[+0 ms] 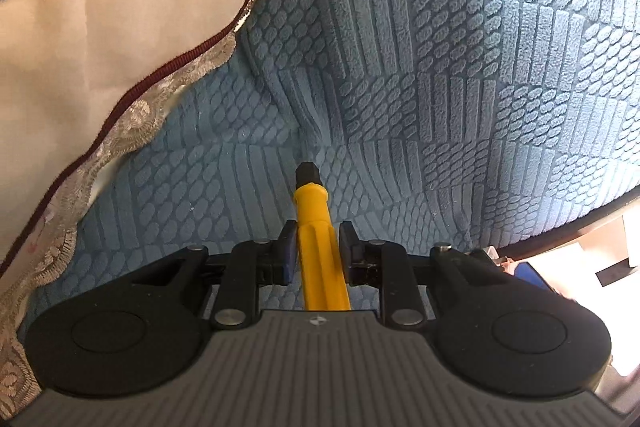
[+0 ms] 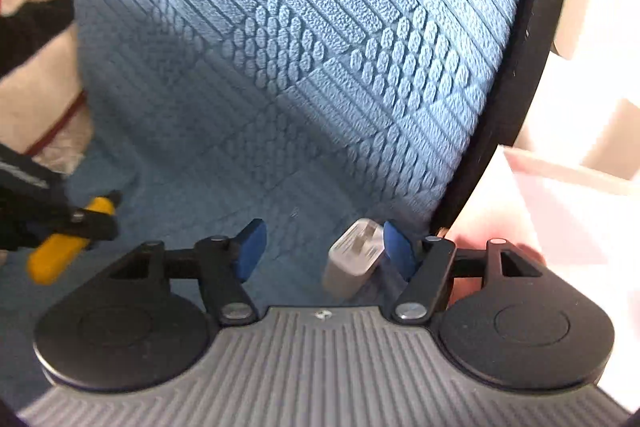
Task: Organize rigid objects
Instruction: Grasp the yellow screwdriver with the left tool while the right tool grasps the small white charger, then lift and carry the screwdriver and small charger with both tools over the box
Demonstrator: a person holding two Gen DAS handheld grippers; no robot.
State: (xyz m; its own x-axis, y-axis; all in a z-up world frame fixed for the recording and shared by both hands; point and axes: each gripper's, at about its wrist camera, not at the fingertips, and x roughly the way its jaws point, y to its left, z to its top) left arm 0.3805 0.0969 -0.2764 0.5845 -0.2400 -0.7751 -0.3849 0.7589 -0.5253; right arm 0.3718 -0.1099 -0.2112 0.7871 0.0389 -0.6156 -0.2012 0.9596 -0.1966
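Note:
My left gripper [image 1: 317, 233] is shut on a yellow screwdriver handle [image 1: 318, 247] with a black tip; it points forward over the blue textured cushion [image 1: 420, 67]. In the right wrist view that same yellow handle [image 2: 64, 247] shows at the far left, held by the left gripper [image 2: 86, 221]. My right gripper [image 2: 322, 239] is open. A white plug adapter [image 2: 354, 259] lies on the blue cushion [image 2: 300, 47] between the jaws, close against the right blue pad [image 2: 396, 247].
A cream cloth with lace trim and a dark red border [image 1: 120, 67] covers the cushion's left side. The cushion's black edge [image 2: 508, 99] curves on the right, with a bright white surface [image 2: 560, 207] beyond it.

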